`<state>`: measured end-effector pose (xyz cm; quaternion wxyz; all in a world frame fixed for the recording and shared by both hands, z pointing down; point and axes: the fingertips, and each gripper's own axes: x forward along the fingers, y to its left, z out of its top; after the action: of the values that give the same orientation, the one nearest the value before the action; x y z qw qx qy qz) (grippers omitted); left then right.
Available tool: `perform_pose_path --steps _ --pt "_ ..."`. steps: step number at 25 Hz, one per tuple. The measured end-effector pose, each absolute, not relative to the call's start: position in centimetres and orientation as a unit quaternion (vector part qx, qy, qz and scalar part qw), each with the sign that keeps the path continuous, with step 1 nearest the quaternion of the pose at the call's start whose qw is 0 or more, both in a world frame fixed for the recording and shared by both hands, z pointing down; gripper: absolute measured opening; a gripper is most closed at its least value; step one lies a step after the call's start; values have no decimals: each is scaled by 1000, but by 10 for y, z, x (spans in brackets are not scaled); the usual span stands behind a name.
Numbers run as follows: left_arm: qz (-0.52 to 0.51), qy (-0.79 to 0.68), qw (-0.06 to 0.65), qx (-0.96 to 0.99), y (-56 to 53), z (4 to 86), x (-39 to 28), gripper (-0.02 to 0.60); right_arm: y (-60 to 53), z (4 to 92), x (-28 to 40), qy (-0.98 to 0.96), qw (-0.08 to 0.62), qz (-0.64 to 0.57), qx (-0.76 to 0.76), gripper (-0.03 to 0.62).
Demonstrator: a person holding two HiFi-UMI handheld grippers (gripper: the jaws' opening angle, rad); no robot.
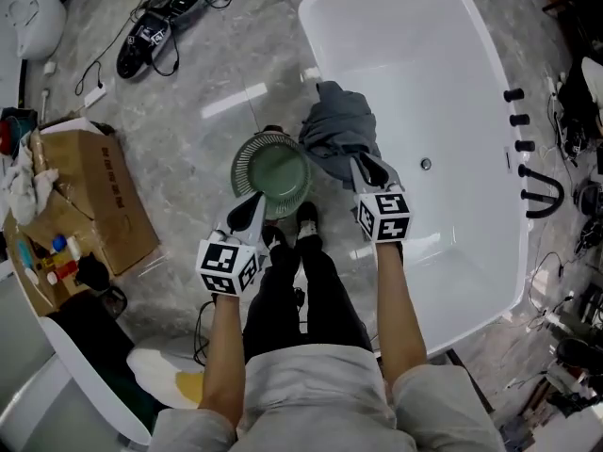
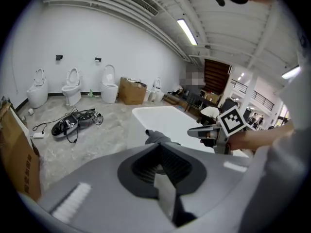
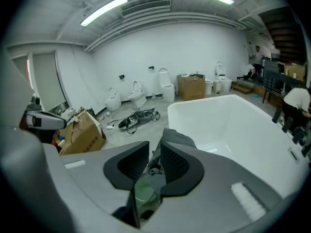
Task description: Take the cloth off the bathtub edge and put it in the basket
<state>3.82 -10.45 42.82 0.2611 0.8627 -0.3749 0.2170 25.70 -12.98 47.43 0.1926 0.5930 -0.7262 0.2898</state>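
Note:
A grey cloth (image 1: 339, 130) hangs bunched over the left edge of the white bathtub (image 1: 311, 26). A round green basket (image 1: 273, 172) stands on the floor right beside it. My right gripper (image 1: 361, 169) reaches onto the lower part of the cloth (image 3: 177, 137). Its jaws stand a narrow gap apart, with cloth and the basket (image 3: 143, 191) seen through the gap; the pads do not press on the fabric. My left gripper (image 1: 252, 201) hovers at the basket's near rim, its jaws together and empty (image 2: 158, 147).
An open cardboard box (image 1: 94, 196) with clutter sits at the left. A black device with cables (image 1: 155, 26) lies on the floor at the back. Dark tap fittings (image 1: 523, 144) line the tub's right edge. The person's shoes (image 1: 303, 222) stand just behind the basket.

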Motion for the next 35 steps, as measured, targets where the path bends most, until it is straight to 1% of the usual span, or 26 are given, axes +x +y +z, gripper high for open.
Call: perform_pose_path --steps 4,5,7,9,10,13,15,16,17,18,27,30,33,35 --pt "212 -362 258 871 -120 463 46 57 -140 510 259 -726 210 306 578 109" --pt "211 -356 258 873 -122 473 50 57 -144 516 260 -726 213 304 579 110" --pt "214 -342 259 878 -124 495 59 57 -151 534 261 -726 226 296 578 147" --pt "217 -329 259 882 -123 510 62 57 -155 558 259 -727 251 285 572 218" --pt "217 -323 258 884 -122 516 63 57 -157 571 258 -727 269 275 568 263" --pt "217 -307 259 889 -121 533 66 57 -161 611 260 -729 330 257 542 423" --pt "222 -298 259 892 -121 544 67 57 -162 635 260 -731 360 263 517 512" --pt "223 -294 260 892 -120 548 67 57 -163 645 262 -730 372 267 508 545" --pt "223 -291 262 892 -120 552 68 57 -164 654 265 -728 381 270 502 564" --pt "223 -289 265 892 -119 555 68 57 -167 661 269 -725 388 274 499 572" --pt "237 -273 278 890 -107 568 69 57 -186 717 280 -694 430 316 483 574" --pt "235 -267 284 890 -99 569 71 57 -185 722 280 -681 452 327 474 571" --pt "236 -261 296 888 -88 575 71 57 -185 721 279 -679 454 327 476 568" --pt "239 -258 299 887 -83 578 72 57 -184 720 282 -678 453 323 480 539"
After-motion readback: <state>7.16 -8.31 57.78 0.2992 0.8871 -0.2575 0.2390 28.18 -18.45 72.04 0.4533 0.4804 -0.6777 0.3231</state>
